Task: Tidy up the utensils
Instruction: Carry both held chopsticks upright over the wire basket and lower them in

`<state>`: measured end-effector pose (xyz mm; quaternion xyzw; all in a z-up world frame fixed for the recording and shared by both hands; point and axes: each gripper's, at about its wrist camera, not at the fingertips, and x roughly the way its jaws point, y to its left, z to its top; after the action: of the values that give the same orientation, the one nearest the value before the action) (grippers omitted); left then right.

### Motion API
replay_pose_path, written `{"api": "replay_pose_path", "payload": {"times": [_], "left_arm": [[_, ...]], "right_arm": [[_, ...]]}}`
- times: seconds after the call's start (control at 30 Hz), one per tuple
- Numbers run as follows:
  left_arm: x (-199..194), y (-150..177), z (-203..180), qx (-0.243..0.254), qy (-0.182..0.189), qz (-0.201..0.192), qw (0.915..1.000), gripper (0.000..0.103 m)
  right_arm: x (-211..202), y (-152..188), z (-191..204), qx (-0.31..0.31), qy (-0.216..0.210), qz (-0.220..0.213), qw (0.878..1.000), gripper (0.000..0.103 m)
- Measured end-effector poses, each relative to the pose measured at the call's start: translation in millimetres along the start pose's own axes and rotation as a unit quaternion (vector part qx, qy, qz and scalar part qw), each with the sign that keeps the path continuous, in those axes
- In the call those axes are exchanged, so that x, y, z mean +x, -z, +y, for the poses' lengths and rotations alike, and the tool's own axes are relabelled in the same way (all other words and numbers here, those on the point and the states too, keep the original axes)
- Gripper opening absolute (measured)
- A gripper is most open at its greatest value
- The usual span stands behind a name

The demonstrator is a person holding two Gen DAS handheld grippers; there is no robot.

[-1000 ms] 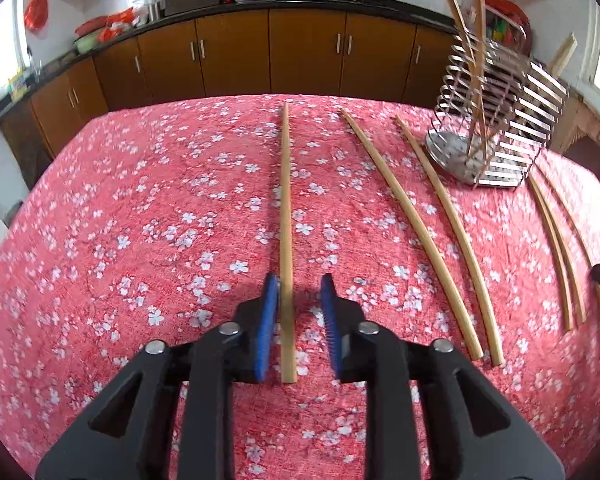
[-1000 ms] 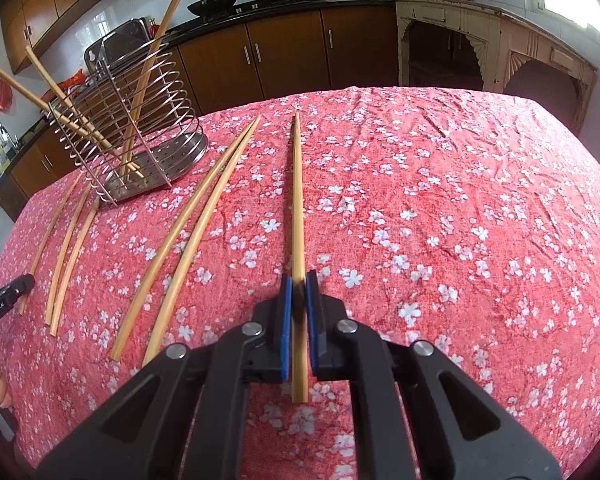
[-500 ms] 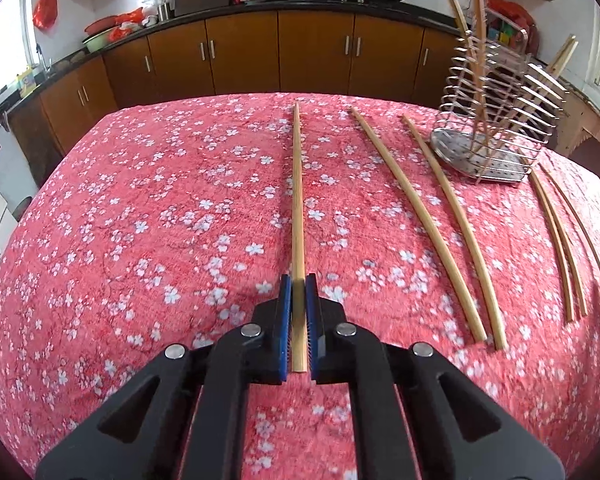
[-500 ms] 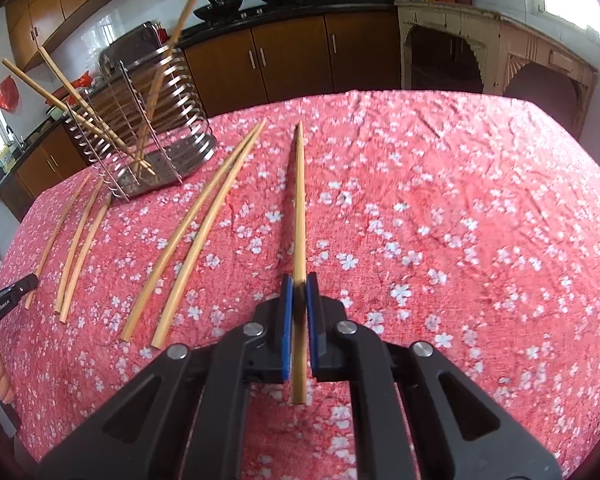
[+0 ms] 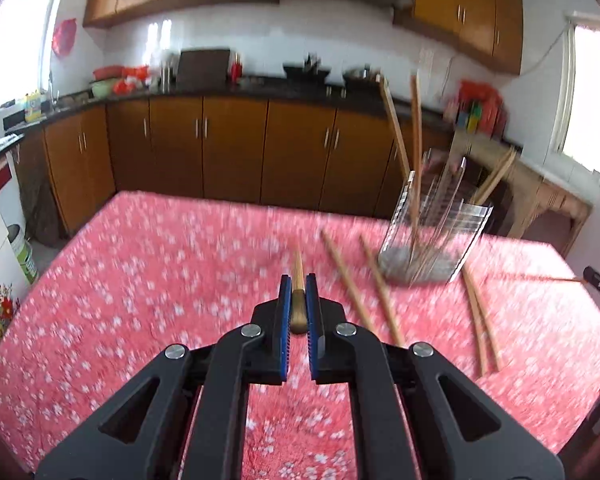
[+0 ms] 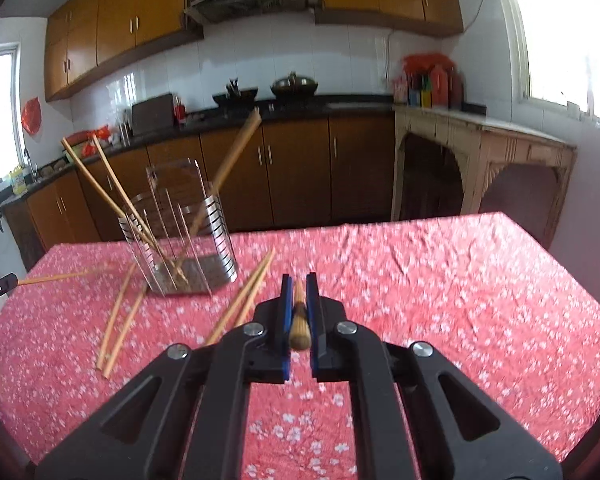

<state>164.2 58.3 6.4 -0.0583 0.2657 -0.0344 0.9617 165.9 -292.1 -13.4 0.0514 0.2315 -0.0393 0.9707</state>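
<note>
Gripping one chopstick apiece, both tongs were found clamped: the left tongs (image 5: 299,304) held the left chopstick (image 5: 298,276) by its butt end between the blue pads, and the right tongs (image 6: 299,304) held the right chopstick (image 6: 299,320) the same way. Each stick's long axis ran straight forward along the fingers, so it appeared strongly foreshortened, tip pointing away over the cloth. The wire holder (image 6: 184,240) stood upright on the counter, ahead and to the right of the left tongs and ahead and to the left of the right tongs, thus between the two. In my judgement neither hand was clearly the nearer. Several chopsticks already leaned inside it, their tops fanned outward. Loose chopsticks (image 6: 244,300) lay flat on the cloth just beside the holder on both sides. To drop a held stick in, its axis would likely need tipping toward vertical above the open top. The counter (image 6: 460,300) was covered in a red floral cloth, somewhat wrinkled. Behind stood brown kitchen cabinets (image 6: 300,168), a dark worktop with woks, and bright windows. Both views were motion-blurred.
</note>
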Motion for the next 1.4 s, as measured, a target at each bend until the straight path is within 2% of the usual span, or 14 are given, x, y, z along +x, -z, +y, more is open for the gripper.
{"api": "replay_pose_path", "payload": {"times": [0.13,0.47,0.93,1.07,1.23,1.4], "left_arm": [[-16,-21,1,-0.014,0.006,-0.036,0.9992,0.007],[-32,-47,-5,-0.020,0.012,-0.070,0.9973,0.007],[-35,-60,-17,-0.013,0.014,-0.084,0.9963,0.007],[-46,-84,-33,-0.010,0.029,-0.099,0.9946,0.007],[-67,-125,-64,-0.008,0.049,-0.143,0.9884,0.007],[-74,-163,-95,-0.022,0.043,-0.203,0.9780,0.007]], "right_arm": [[-11,-17,-2,0.005,-0.009,-0.030,1.000,0.008],[-26,-43,0,0.023,-0.041,-0.063,0.997,0.008],[-33,-62,4,0.019,-0.049,-0.084,0.995,0.008],[-49,-90,8,0.017,-0.065,-0.116,0.991,0.008],[-69,-142,15,0.033,-0.098,-0.170,0.980,0.008],[-54,-176,32,0.038,-0.119,-0.185,0.975,0.008]]}}
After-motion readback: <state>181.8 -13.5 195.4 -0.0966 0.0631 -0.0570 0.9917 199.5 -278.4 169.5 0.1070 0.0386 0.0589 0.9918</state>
